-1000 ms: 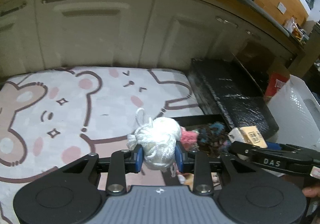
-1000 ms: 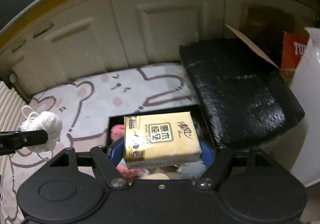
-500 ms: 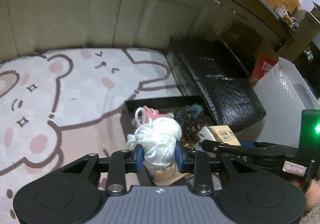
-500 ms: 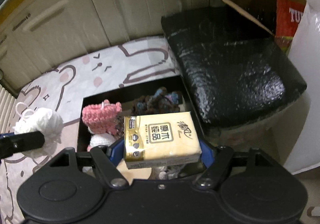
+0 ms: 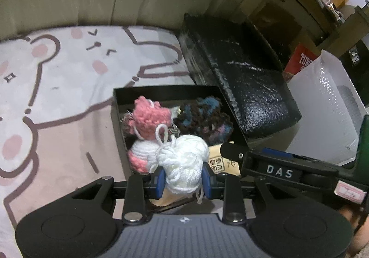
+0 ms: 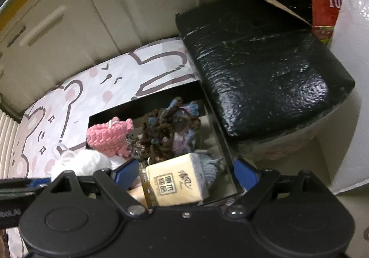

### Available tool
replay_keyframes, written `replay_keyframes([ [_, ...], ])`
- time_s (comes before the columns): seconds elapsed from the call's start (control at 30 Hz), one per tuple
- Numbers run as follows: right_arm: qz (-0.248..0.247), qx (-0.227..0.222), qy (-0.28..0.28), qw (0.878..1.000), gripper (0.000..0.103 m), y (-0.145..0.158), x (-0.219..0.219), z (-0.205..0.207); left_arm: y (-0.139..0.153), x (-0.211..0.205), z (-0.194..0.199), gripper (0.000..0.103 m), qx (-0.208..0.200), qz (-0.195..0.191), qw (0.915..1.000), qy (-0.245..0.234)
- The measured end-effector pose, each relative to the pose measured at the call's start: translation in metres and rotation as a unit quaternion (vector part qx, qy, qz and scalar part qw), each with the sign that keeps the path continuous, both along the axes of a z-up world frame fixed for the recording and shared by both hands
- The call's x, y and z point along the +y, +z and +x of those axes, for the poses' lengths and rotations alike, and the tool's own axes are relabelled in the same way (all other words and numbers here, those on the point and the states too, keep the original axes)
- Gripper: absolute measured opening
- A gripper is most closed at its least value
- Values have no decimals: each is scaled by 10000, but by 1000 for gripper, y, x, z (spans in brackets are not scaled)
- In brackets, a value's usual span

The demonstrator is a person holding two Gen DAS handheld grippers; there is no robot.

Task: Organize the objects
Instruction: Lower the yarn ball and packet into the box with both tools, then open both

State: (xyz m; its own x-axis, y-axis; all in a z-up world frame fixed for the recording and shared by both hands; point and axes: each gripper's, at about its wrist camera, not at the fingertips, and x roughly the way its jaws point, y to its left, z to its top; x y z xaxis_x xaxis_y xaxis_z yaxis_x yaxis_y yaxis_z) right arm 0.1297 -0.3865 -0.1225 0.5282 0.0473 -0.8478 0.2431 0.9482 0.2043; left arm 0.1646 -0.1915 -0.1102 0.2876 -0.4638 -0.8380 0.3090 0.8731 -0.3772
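While white yarn ball (image 5: 184,163) hides box (image 5: 120,96) floor, tissue pack (image 6: 175,183) half-hidden

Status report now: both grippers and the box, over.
Left gripper shut on white yarn ball. Right gripper opening, tissue pack released into black box. Nothing blocking.

Soft white yarn ball (image 5: 184,163) and fuzzy pink knit (image 5: 151,119) — matt wool — beside a glossy plastic-wrapped tissue pack (image 6: 176,183), a shiny crinkled black wrapped box (image 6: 260,69) and a plush printed mat (image 5: 57,78).

box floor (image 6: 214,142): hidden (yarn piled) | red pack (image 6: 325,4): print probably cropped
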Motion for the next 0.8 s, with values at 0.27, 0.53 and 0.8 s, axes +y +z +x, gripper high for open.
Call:
replay_keyframes([
  [0.27,78,-97,59,9999,90,3,-3,-3,-13,-11,-1,74,93,374,9993,-2],
  [0.53,90,-150,46,9998,90,4,-4,-4,-11,-7,-1,74,77,417,9991,65],
  [0.8,165,-264,22,9995,92,14,-4,-8,-2,3,-1,78,-65,531,9983,243],
])
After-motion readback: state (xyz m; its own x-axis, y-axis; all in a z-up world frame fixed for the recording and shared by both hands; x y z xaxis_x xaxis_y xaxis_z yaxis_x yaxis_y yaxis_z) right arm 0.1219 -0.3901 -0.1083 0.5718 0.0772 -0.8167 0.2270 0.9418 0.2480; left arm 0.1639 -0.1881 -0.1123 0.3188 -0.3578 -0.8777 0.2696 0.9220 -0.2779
